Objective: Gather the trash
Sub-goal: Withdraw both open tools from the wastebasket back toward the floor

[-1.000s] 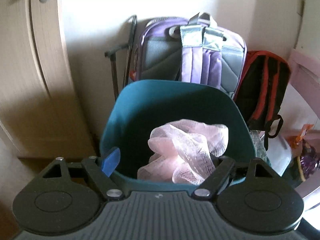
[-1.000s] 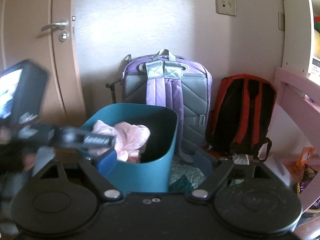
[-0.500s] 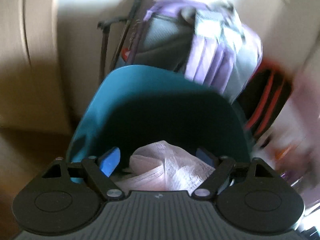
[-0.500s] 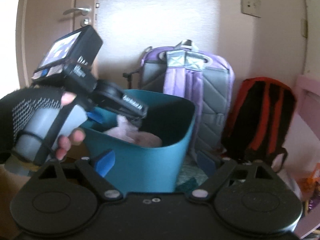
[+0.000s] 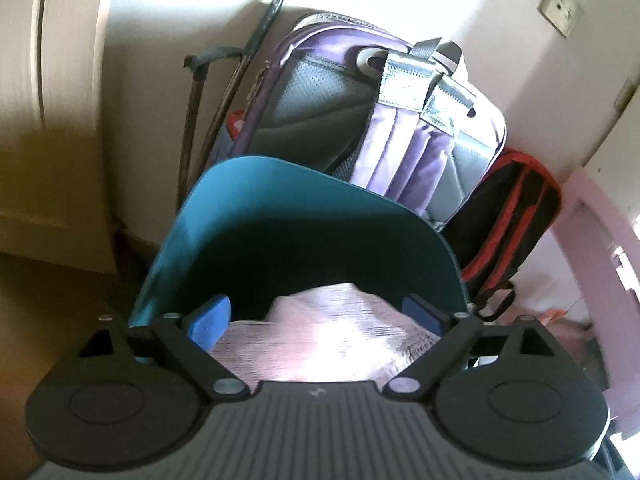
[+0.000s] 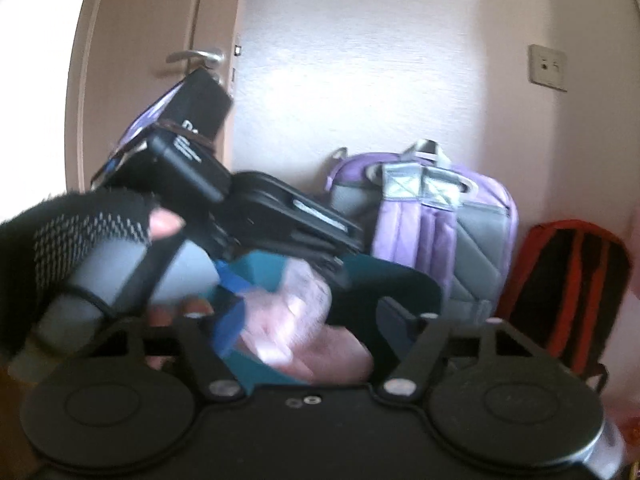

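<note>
Our left gripper [image 5: 316, 316], fingers opening wide, has dipped over the pink wrap [image 5: 320, 340] in the teal bin [image 5: 280, 200]; our right gripper [image 6: 308, 324] fingers are closing, contact unclear.

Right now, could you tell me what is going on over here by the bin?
A person is collecting trash with a gripper in each hand. Both reach into the teal bin, which stands before a purple backpack. The left gripper is opening, with pink netting lying between its fingers. The right gripper is closing over the same pink bundle; blur hides whether its pads touch. The gloved left hand shows in the right view.
</note>
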